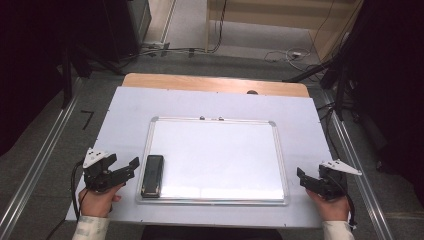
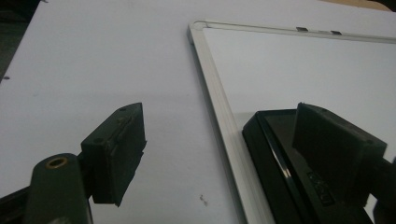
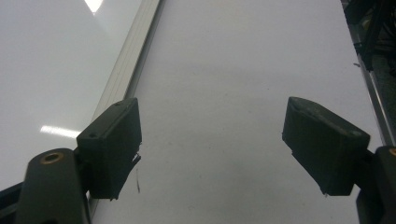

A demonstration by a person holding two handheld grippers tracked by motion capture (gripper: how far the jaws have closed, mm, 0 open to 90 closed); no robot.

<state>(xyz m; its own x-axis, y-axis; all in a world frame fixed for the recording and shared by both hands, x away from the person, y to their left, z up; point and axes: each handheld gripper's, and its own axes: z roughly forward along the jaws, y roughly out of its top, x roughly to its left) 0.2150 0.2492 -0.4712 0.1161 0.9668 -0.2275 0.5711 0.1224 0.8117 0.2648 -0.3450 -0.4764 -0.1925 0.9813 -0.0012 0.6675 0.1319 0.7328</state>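
A white whiteboard [image 1: 279,160] with an aluminium frame lies in the middle of the table. On its near left corner rests a black eraser [image 1: 152,175], lengthwise along the frame. My left gripper [image 1: 123,161] hovers just left of that corner, open and empty. In the left gripper view the left gripper [image 2: 219,149] straddles the board's frame [image 2: 215,93], and its right jaw hangs in front of the eraser [image 2: 273,149]. My right gripper [image 1: 303,179] stands open and empty off the board's right edge. In the right gripper view the right gripper [image 3: 210,144] is over bare table beside the frame [image 3: 130,60].
A white sheet [image 1: 125,115] covers the table, with a strip of wooden top [image 1: 215,82] showing at the far edge. Metal rails [image 1: 40,165] run along the floor on both sides. Cables [image 1: 285,54] and dark stands lie beyond the table.
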